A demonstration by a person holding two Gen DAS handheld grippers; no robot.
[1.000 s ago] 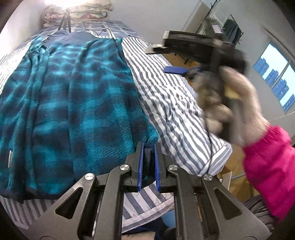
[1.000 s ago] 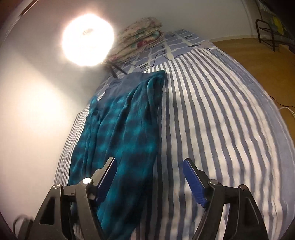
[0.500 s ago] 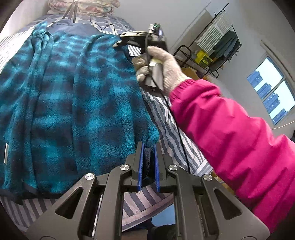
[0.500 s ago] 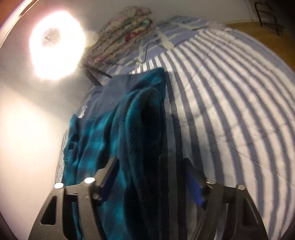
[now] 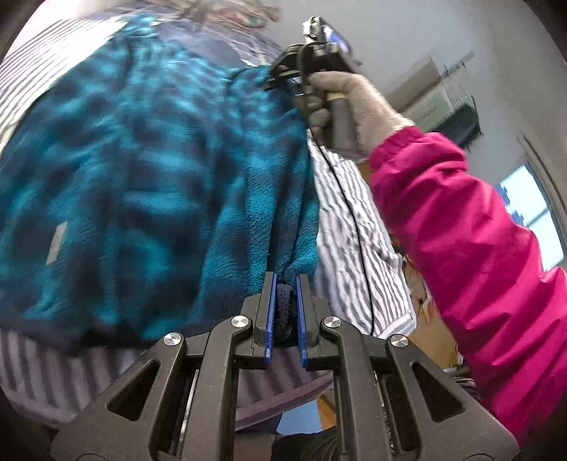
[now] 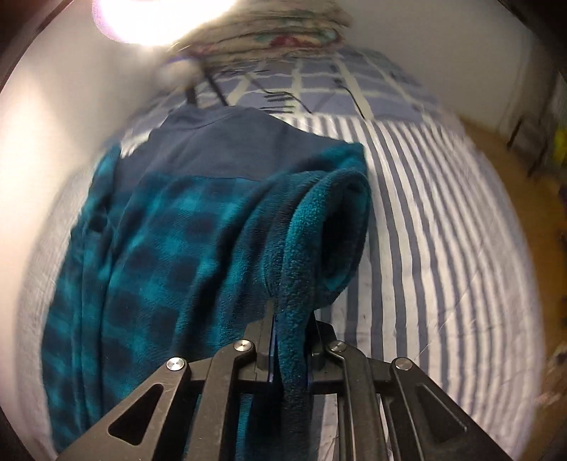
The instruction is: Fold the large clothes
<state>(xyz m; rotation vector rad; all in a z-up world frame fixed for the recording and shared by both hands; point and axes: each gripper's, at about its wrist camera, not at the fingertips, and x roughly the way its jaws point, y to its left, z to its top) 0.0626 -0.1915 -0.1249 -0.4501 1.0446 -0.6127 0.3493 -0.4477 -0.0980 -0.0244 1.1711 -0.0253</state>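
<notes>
A large teal and navy checked fleece garment (image 5: 141,159) (image 6: 184,230) lies spread on a striped bed (image 5: 347,220) (image 6: 443,230). My left gripper (image 5: 285,283) is shut on the garment's dark hem at its near right corner. My right gripper (image 6: 290,312) has its jaws closing, with a rolled fold of the fleece's right edge pinched between its pads. In the left wrist view the right gripper (image 5: 283,74) grips the far right edge, held by a gloved hand (image 5: 351,106) in a pink sleeve (image 5: 460,230).
Folded quilts (image 6: 283,32) and a bright lamp (image 6: 156,17) sit at the head of the bed. A black cable (image 6: 319,99) runs across the checked sheet there. Wooden floor (image 6: 514,159) lies to the right. A window (image 5: 531,220) is on the right wall.
The right gripper swung over to the garment's far right edge and closed from wide open onto the fleece. The left gripper shifted with the hem still pinched, bunching the cloth.
</notes>
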